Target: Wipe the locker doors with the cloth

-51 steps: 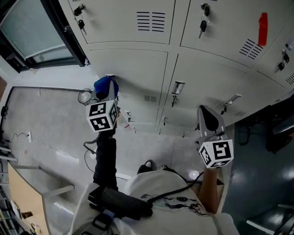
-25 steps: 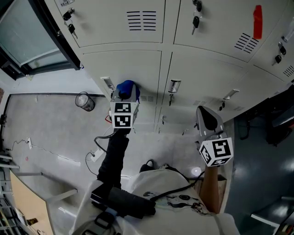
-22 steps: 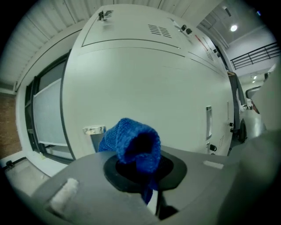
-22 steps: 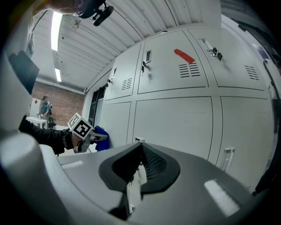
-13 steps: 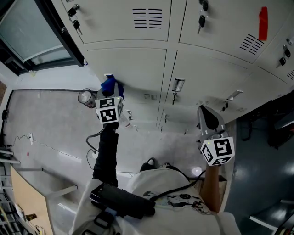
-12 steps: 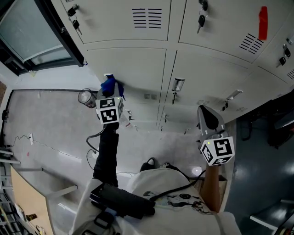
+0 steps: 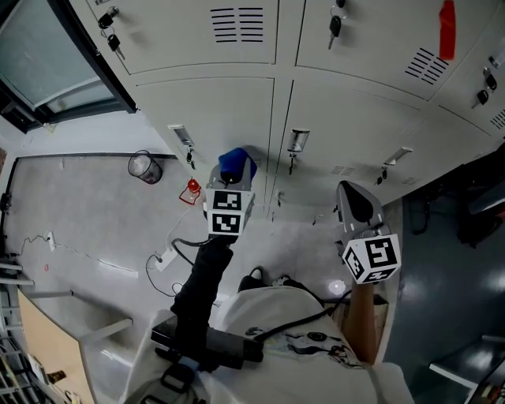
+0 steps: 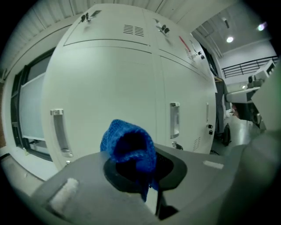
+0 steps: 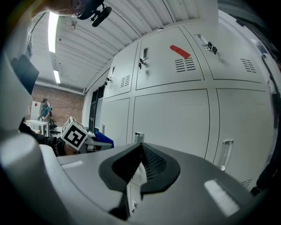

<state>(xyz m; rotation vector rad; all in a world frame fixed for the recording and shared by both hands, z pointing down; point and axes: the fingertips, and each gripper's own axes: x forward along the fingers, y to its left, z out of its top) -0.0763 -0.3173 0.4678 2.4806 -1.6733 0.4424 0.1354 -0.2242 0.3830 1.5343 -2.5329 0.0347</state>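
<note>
A blue knitted cloth (image 7: 235, 163) (image 8: 130, 144) is clamped in my left gripper (image 7: 234, 180) (image 8: 138, 169), which is shut on it. It sits against the lower locker door (image 7: 209, 110) near that door's right edge, beside the seam with the neighbouring door (image 7: 347, 130). In the left gripper view the cloth bulges out of the jaws in front of the pale door (image 8: 105, 92). My right gripper (image 7: 353, 207) (image 9: 131, 176) hangs back at the right, away from the lockers, shut with nothing in it. The left gripper (image 9: 85, 139) with the cloth also shows in the right gripper view.
Metal handles (image 7: 297, 142) (image 7: 180, 137) (image 7: 398, 155) stick out of the lower doors. Keys (image 7: 334, 24) (image 7: 108, 19) hang in the upper locks. A red tag (image 7: 447, 30) is on an upper door. A small bin (image 7: 142, 166), a red item (image 7: 192, 188) and a cable (image 7: 170, 248) lie on the floor.
My left gripper with the cloth has swept right across the lower door, from its left handle side to its right edge. The right gripper has stayed put.
</note>
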